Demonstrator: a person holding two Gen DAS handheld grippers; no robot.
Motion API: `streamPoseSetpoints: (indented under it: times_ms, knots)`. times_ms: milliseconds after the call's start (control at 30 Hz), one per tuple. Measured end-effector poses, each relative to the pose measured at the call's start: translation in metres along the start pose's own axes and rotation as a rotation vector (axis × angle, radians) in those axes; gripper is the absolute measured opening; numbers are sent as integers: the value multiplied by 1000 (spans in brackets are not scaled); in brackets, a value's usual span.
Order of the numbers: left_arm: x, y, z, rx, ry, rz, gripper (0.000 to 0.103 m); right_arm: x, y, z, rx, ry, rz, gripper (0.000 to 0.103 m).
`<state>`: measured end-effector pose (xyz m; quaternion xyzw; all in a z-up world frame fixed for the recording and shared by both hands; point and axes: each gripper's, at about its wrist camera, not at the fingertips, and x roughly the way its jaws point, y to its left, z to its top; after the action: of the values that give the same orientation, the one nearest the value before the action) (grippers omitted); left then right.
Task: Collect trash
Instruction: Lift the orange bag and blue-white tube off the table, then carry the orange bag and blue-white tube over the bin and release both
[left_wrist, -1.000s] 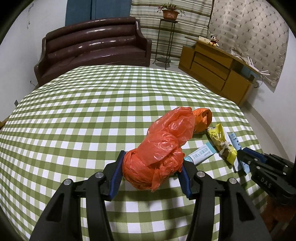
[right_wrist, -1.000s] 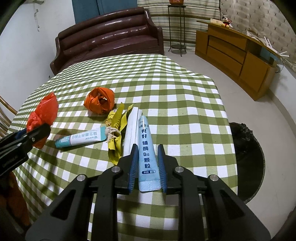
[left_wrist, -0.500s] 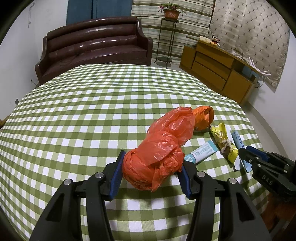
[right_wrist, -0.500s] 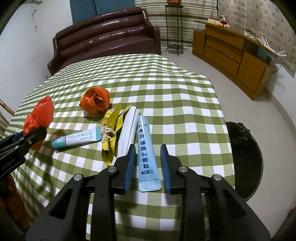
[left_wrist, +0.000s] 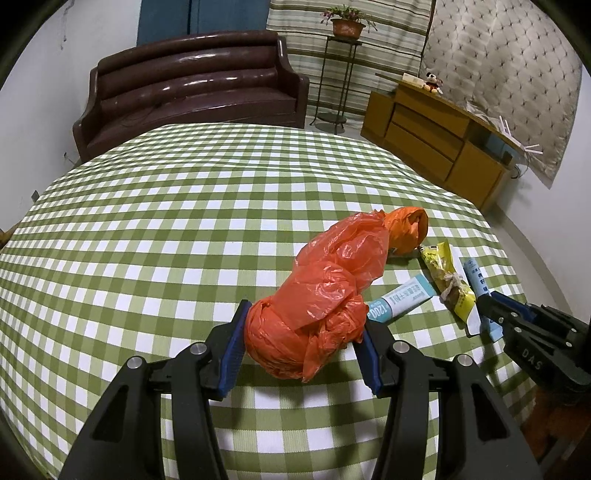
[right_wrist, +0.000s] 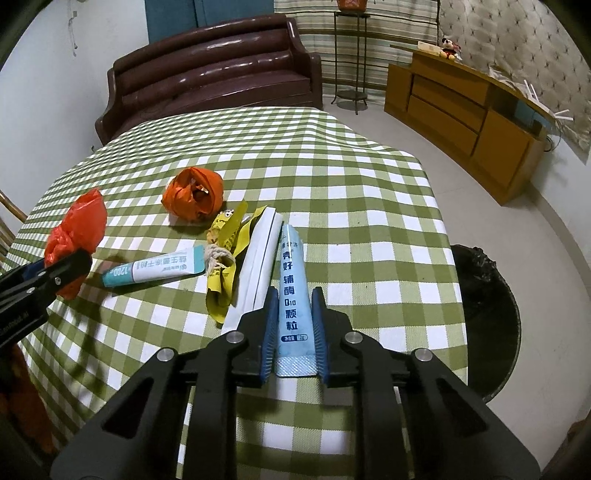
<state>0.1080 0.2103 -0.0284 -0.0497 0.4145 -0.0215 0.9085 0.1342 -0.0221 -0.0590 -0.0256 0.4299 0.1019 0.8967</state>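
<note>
Gripping the orange bag (left_wrist: 314, 306), my left gripper (left_wrist: 303, 343) has its fingers set fairly wide, the blue pads pressed into both sides of the bag's knotted lower end, which bulges between them above the checked table (left_wrist: 166, 240). My right gripper (right_wrist: 294, 332) is closed down narrow on the blue sachet (right_wrist: 293, 295), each pad touching a long edge near its sealed bottom; the sachet lies flat, pointing away from me across the table (right_wrist: 369, 221). Taking that sachet as the landmark: a white strip (right_wrist: 255, 266) lies just left of it, touching or nearly so, and my left finger sits over the strip's near end. A yellow wrapper (right_wrist: 225, 266), tied with string, lies left of the strip and partly on it. Further left is a teal-and-white sachet (right_wrist: 155, 269), its end against the wrapper's knot. Beyond and left of the sachet sits an orange ball (right_wrist: 194, 195) of crumpled plastic, apart from the rest. Far left, the orange bag (right_wrist: 79, 229) shows in the left gripper (right_wrist: 37, 284). Right of the sachet, past the table edge and lower down, stands a black bin (right_wrist: 487, 317). From the left view the right gripper (left_wrist: 535, 343) shows at the table's right edge, over the sachet (left_wrist: 480, 284), with the wrapper (left_wrist: 447, 280) and teal sachet (left_wrist: 402, 299) between it and the bag, and the ball (left_wrist: 408, 229) just behind the bag's top.
</note>
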Motion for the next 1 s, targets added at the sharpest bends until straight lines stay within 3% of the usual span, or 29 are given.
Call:
streamPoseSetpoints:
  times_ms: [533,1000]
  knots:
    - [-20,-30,-8,5,-36,-53,52,-35,-27,-5,42,-77,-23,16]
    - [-17,-127,2,112,-53,-173,52,-66,-114,-21,144,-132,-140,16]
